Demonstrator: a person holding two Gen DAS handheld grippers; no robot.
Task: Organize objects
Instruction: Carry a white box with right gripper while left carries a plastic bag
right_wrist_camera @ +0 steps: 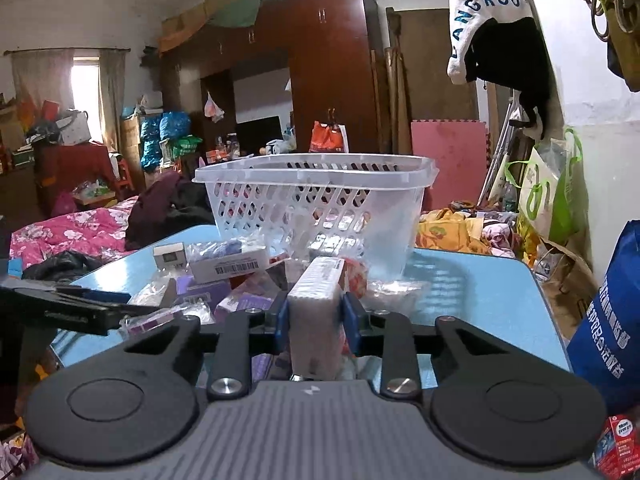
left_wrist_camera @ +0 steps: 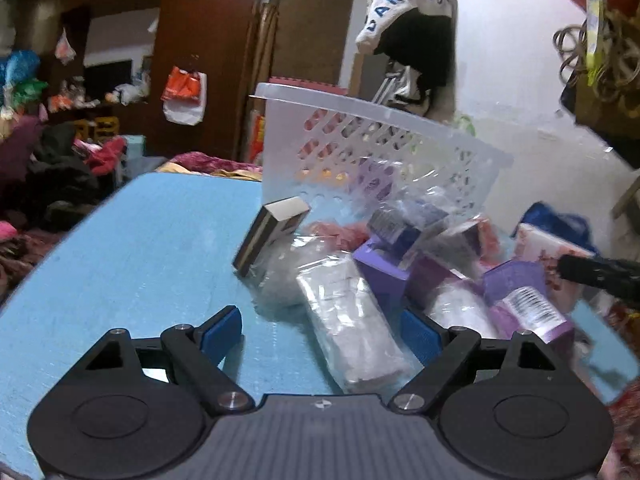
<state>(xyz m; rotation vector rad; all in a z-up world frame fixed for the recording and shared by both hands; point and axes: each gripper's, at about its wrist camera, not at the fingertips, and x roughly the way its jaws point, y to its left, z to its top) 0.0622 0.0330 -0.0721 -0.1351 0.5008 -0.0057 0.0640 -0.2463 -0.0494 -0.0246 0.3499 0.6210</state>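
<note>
Right gripper (right_wrist_camera: 315,320): jaws clenched on a narrow white box (right_wrist_camera: 318,300), blue pads pressed against its two long side faces. Long axis of the box runs straight ahead along the fingers, far end aimed at the clear slotted basket (right_wrist_camera: 320,200). Basket directly beyond the box, at the far side of the blue surface (right_wrist_camera: 480,280), open rim above the level of the box; judged next step: lift above the near rim, carry forward, release inside.

Left gripper (left_wrist_camera: 320,336): jaws released and wide, nothing pressed between the pads. Flat plastic-wrapped packet (left_wrist_camera: 352,320) lying between the pads and running away toward the far left, near end closest to the right pad. More of the heap, purple boxes (left_wrist_camera: 384,276) included, just right of and beyond the packet; a small grey box (left_wrist_camera: 272,236) propped on end at the far left of the heap, near the basket wall.

Right side nearer to completing a deposit; left side positioned for a pick but not yet closed.
</note>
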